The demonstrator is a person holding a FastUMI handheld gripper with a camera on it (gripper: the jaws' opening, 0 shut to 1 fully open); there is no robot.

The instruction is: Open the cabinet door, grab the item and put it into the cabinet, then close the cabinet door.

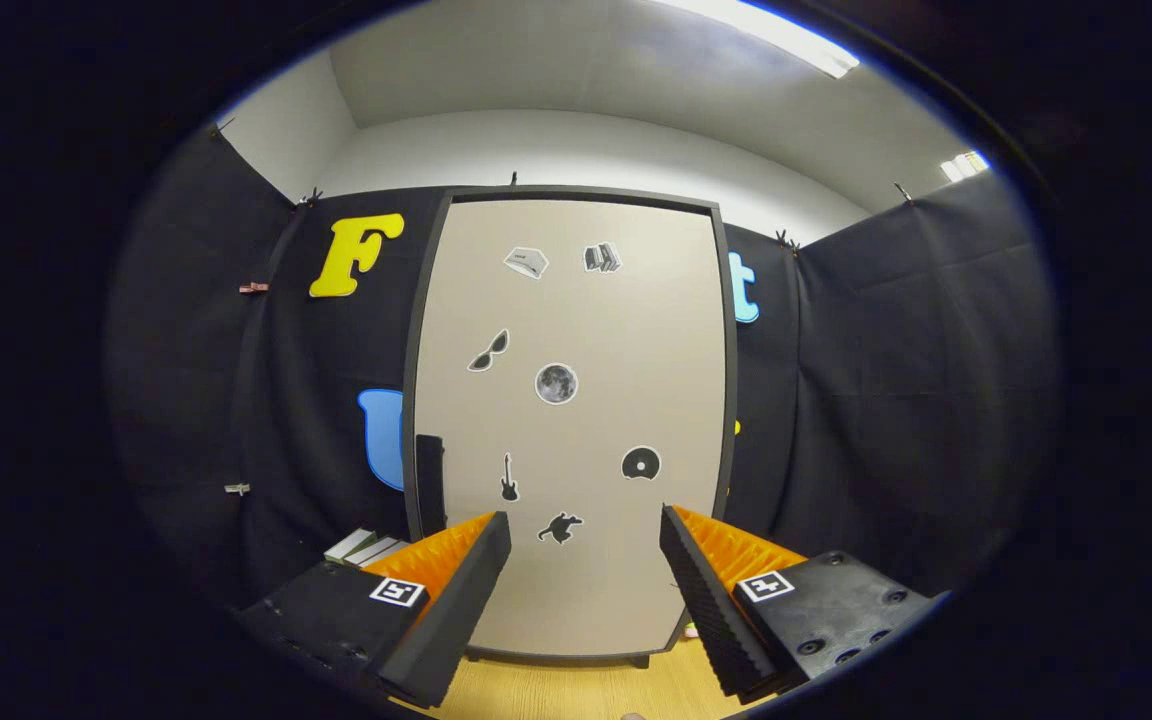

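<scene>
Gripper (586,530) with fingers spread wide, nothing between them, facing the tall beige cabinet door (576,420) in its dark frame; the door is closed and carries small black-and-white stickers. A dark vertical handle (430,485) sits at 10 o'clock from the left finger. Flat pale items, seemingly books (368,547), lie on the light wooden tabletop (586,690) beside the cabinet, at 9 o'clock from the left fingertip.

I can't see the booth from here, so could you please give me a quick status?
Gripper open, holding nothing. Cabinet door shut, dead ahead; handle on its left edge. Nothing between fingers and door.
</scene>
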